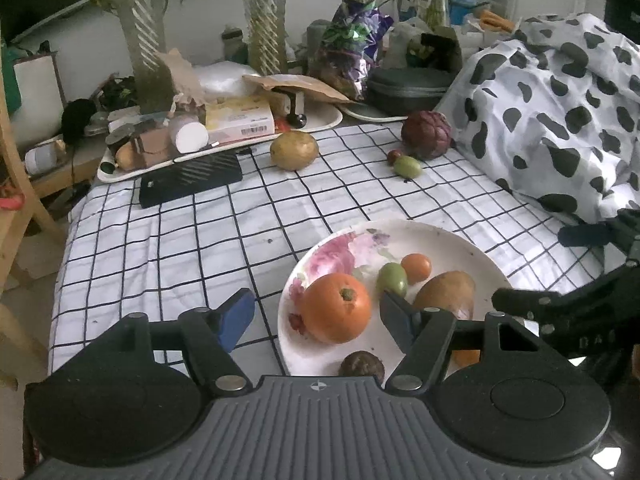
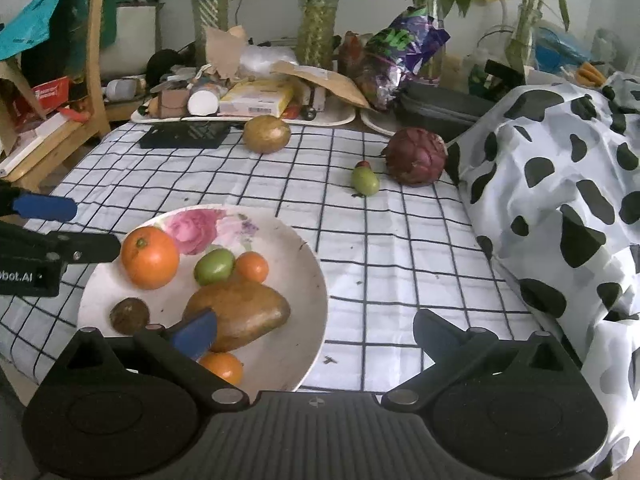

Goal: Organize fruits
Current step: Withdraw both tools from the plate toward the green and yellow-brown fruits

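I hold the left gripper [image 1: 316, 312] over the plate [image 2: 296, 264], jaws apart with the big orange [image 1: 336, 312] standing between them; the pads do not press on it, so I read it as released. The right gripper [image 2: 316, 330] hangs wide open and empty over the plate's right rim and the checked cloth [image 2: 400, 240].

On the plate: the orange, a green fruit [image 2: 214, 266], a small orange fruit [image 2: 252, 266], a brown oblong fruit [image 2: 244, 312], a dark round one [image 2: 130, 315] and another orange one [image 2: 222, 366] at the near rim. Outstanding, toward the cloth's far edge: a yellow-brown fruit [image 2: 267, 134], a purple scaly fruit [image 2: 416, 156], and a second green fruit [image 2: 365, 181] with a small red one [image 2: 363, 165] touching it.

Procedure, as I judge it: lift the left gripper straight up so the pads do not roll the orange. Send the right gripper for the green fruit first; it is nearest. Close gently; round fruit squirts out of flat pads.

Limits of view: the near orange fruit is half hidden by the right gripper's left finger. I cannot name the dark round fruit. The spotted sheet [image 2: 560, 200] covers the cloth's right edge; anything under it is unseen.
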`<state>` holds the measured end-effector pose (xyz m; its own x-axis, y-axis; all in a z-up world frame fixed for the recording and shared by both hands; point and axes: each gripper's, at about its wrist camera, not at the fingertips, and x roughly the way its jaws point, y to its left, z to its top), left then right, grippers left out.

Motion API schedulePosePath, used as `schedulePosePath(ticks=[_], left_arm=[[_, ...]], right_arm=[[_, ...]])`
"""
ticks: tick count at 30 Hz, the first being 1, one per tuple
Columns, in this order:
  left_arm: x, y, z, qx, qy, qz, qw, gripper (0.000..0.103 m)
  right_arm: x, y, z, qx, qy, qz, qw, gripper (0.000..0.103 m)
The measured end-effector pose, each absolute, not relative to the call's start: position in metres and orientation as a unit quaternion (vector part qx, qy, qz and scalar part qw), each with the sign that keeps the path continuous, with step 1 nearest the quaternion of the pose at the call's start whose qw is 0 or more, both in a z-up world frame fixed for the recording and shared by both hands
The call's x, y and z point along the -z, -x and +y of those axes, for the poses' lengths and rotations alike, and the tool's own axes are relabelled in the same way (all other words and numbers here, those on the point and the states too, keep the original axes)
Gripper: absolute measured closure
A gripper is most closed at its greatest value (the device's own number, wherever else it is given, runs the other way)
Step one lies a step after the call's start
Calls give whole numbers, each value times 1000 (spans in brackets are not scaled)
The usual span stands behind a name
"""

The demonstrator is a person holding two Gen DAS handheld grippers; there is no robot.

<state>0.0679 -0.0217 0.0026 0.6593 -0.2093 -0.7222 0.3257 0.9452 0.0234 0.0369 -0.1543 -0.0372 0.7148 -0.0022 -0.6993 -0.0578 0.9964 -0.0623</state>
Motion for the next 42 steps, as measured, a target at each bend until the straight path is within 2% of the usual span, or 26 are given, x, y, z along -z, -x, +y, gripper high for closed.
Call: schedulePosePath(ticks=[4, 5, 7, 9, 10, 42], left_arm=[[0, -73, -25, 163, -73, 390, 903, 33], [0, -74, -26, 166, -73, 389, 903, 21], [-1, -79, -27, 162, -78, 383, 906, 7], [-3, -82, -28, 157, -93, 369, 911, 5], [-4, -85, -29, 153, -102, 361, 914, 0], [13, -205, -33, 225, -107, 365, 897, 1]], right_arm=[[36, -43, -161, -7, 31, 376, 926, 0], [36, -45, -162, -4, 29, 376, 926, 0], [36, -49, -165, -2, 29, 377, 926, 0], [37, -53, -166, 0, 33, 377, 926, 0], [37, -56, -167, 0, 35, 377, 925, 0], [54, -179, -208, 19, 26, 396, 918, 0]])
